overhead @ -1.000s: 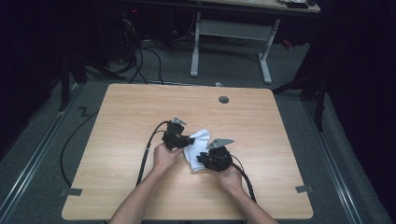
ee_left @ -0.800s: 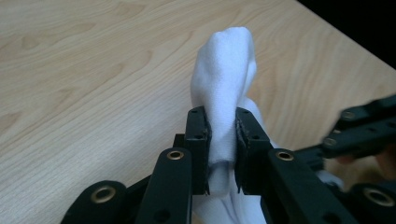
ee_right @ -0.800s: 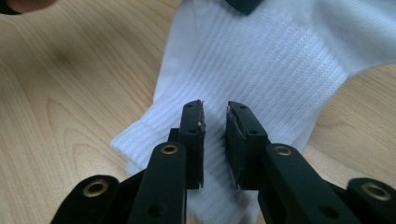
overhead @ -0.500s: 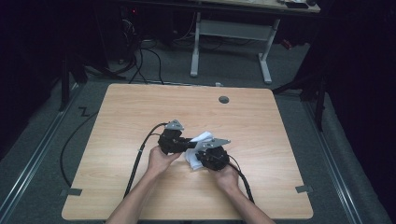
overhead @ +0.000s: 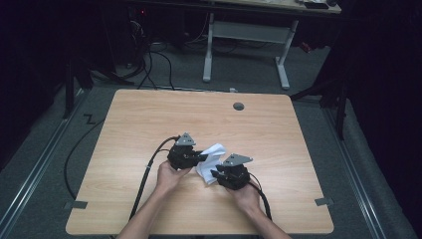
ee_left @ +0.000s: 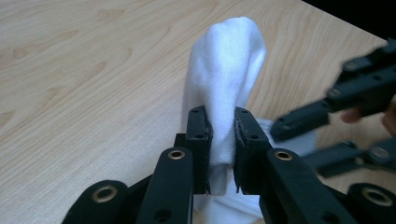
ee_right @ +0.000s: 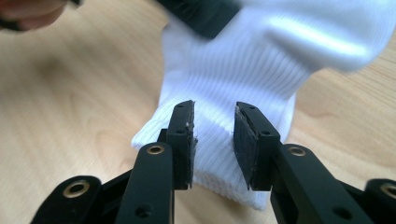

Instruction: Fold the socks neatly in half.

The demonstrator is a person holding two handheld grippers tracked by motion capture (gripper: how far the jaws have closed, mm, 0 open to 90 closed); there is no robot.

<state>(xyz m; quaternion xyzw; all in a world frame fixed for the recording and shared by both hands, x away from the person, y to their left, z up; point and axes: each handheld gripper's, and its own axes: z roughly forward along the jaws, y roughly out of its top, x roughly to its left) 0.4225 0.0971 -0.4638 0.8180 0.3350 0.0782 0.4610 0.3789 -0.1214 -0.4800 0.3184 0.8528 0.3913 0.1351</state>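
High view: a white sock (overhead: 211, 158) lies bunched mid-table (overhead: 149, 119) between both grippers; the left gripper (ee_left: 223, 140) pinches a raised fold, the right gripper's (ee_right: 212, 140) jaws have just been opening around the ribbed cuff, folding looks barely begun

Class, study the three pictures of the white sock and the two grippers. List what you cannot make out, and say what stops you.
- High view: sock too small; its folds are unreadable, and the left gripper and right gripper cover its ends.
- Left gripper view: sock's lower part hidden behind the fingers; the other gripper is blurred.
- Right gripper view: sock's far end blurred and cut by the frame edge.
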